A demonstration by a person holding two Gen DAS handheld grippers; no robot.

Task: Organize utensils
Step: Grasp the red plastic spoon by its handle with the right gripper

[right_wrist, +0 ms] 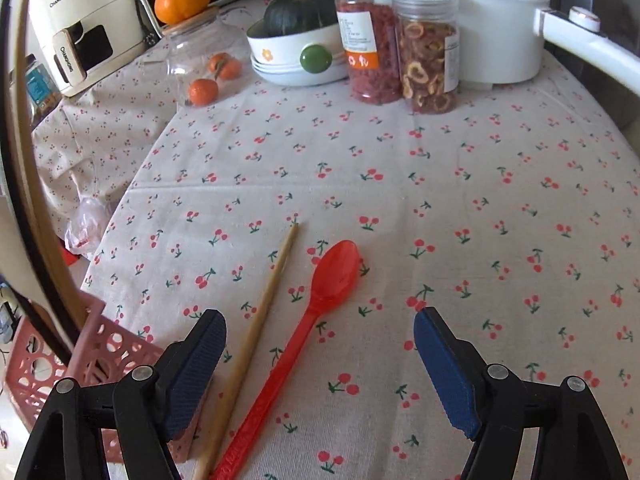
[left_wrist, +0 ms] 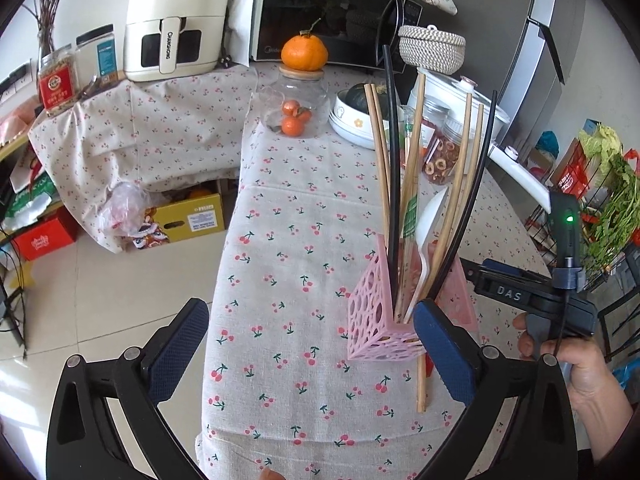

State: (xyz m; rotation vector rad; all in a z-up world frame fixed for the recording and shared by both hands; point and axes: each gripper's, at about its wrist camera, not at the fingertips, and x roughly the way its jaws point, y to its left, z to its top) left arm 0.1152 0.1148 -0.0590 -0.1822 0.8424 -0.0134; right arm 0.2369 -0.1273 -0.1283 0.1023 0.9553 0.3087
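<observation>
A pink perforated utensil holder (left_wrist: 372, 316) stands on the cherry-print tablecloth (left_wrist: 288, 240), filled with several wooden and black chopsticks and a white spoon (left_wrist: 430, 220). My left gripper (left_wrist: 310, 344) is open, its right pad close beside the holder, nothing between its fingers. One wooden chopstick (left_wrist: 421, 382) lies on the cloth beside the holder. In the right wrist view that chopstick (right_wrist: 256, 336) and a red plastic spoon (right_wrist: 316, 320) lie side by side on the cloth, both between the open fingers of my right gripper (right_wrist: 320, 368). The holder (right_wrist: 96, 352) sits at the lower left there.
At the back stand a glass jar of tangerines (right_wrist: 204, 60), a white bowl with a green squash (right_wrist: 300, 44), two jars of dried fruit (right_wrist: 430, 48), a white cooker (right_wrist: 504, 20), an air fryer (left_wrist: 176, 20) and a microwave (left_wrist: 332, 12). A hand (left_wrist: 576, 364) holds the right gripper. The table's left edge drops to the floor.
</observation>
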